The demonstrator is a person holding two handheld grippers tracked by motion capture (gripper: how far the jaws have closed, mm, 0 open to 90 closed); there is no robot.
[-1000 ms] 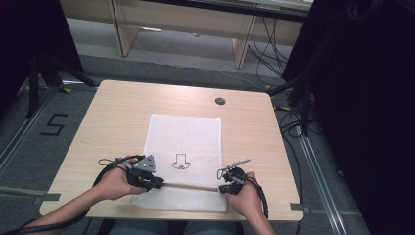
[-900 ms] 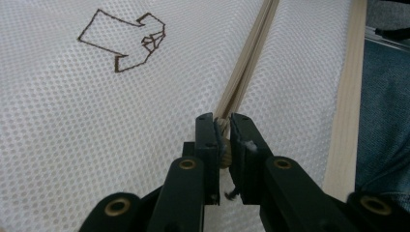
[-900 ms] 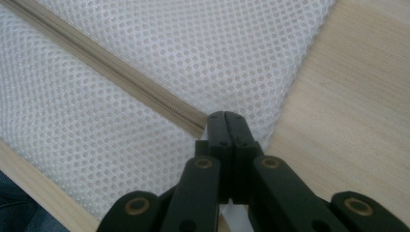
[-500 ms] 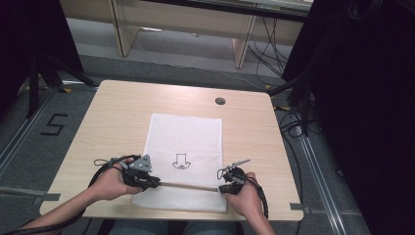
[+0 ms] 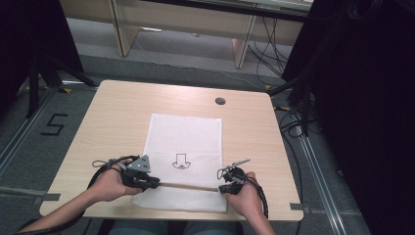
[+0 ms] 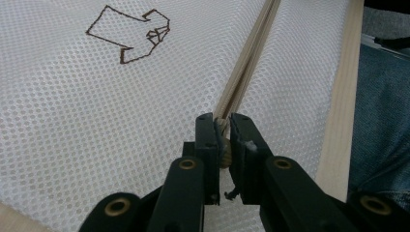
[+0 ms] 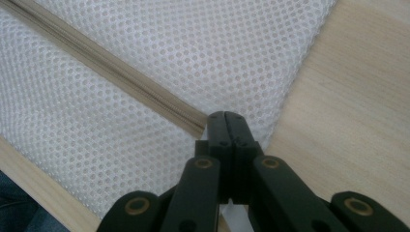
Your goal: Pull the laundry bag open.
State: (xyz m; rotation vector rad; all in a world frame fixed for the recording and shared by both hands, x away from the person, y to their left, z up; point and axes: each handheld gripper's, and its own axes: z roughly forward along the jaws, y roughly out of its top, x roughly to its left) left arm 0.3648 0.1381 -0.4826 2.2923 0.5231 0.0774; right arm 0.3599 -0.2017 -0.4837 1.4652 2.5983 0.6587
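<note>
Pale wood-grain bench [image 5: 117,117] carries a white mesh bag [image 5: 188,137] with a beige zipper [image 5: 188,185]. Left hand-held gripper [image 6: 222,133] pinches the zipper pull [image 6: 224,157]; right hand-held gripper [image 7: 226,126] is clamped tight at the zipper's end.

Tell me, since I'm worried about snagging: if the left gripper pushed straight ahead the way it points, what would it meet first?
Probably just more of the beige zipper: the left gripper points along it across the white mesh bag, toward the right gripper.

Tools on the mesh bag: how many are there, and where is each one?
2. The left tool is shut on the zipper pull of the mesh bag; the right tool pinches the zipper's other end.
</note>
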